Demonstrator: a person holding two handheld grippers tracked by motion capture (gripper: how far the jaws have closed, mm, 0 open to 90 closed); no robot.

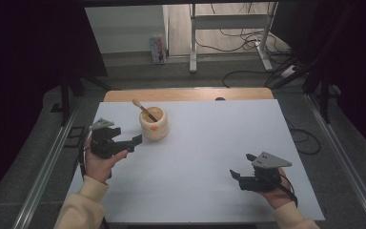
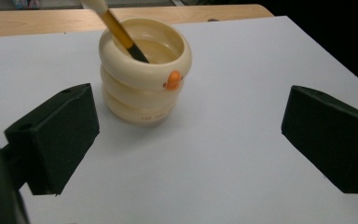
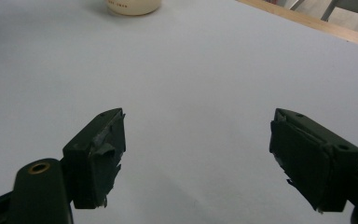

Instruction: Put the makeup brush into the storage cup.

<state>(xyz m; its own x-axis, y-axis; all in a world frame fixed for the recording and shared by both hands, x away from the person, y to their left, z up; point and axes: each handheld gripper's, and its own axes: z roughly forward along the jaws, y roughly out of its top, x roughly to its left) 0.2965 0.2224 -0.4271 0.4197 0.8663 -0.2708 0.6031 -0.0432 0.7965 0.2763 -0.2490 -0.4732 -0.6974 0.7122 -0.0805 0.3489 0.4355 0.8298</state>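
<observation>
My left gripper (image 2: 189, 135), jaws apart, faces the ribbed cream cup (image 2: 144, 70) at upper centre, not touching. A brush (image 2: 116, 29) stands inside. My right gripper (image 3: 198, 154) gapes too, well apart.

The ribbed cup (image 2: 144, 70) looked like smooth cream plastic with a soft sheen, and the brush (image 2: 116, 29) in it had a glossy yellow handle. The desk (image 1: 205, 143) wore a matt white sheet over a bare wood edge. The left gripper (image 2: 189, 135) showed matt black plastic; the right gripper (image 3: 198, 158) carried frayed dark tape
</observation>
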